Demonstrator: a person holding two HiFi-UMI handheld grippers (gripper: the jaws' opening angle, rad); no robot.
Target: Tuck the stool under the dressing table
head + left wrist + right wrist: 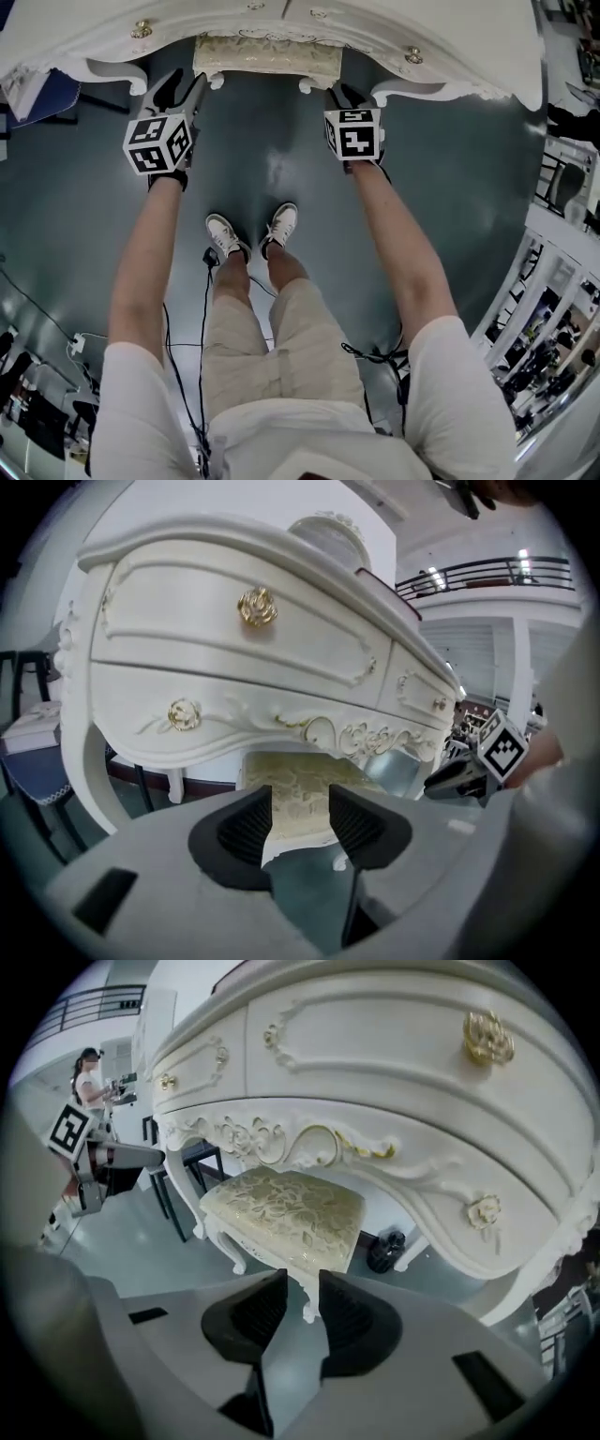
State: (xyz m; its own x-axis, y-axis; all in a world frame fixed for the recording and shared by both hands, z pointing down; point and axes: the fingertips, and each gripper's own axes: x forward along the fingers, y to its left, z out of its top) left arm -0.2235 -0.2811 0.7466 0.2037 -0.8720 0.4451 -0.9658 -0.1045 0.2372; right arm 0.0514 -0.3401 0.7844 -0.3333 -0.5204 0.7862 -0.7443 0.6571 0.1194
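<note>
The stool [267, 56] stood in the knee space of the dressing table [450, 47], between the table's carved white legs. The near edge of its gold-patterned seat showed just past the table's front in the head view. The left gripper [183, 89] hung to the left of that edge and the right gripper [342, 94] to the right, both clear of the stool. In the left gripper view the jaws stood moderately apart with nothing between them, and the seat lay beyond. In the right gripper view the jaws were closer together, with a narrow gap. They gripped nothing, and the stool's near leg [307, 1309] only showed through the gap from farther off. The stool looked like a stiff painted wooden frame under a soft padded top, probably light enough for two grippers to shift. It would likely slide readily on the smooth dark floor [281, 169]. The cushion would give under the pads and its fabric could snag, so the firm carved rail beneath the seat, near its two near corners, seemed the better hold. The slender curved legs and their painted carving looked liable to chip if knocked against the table.
</note>
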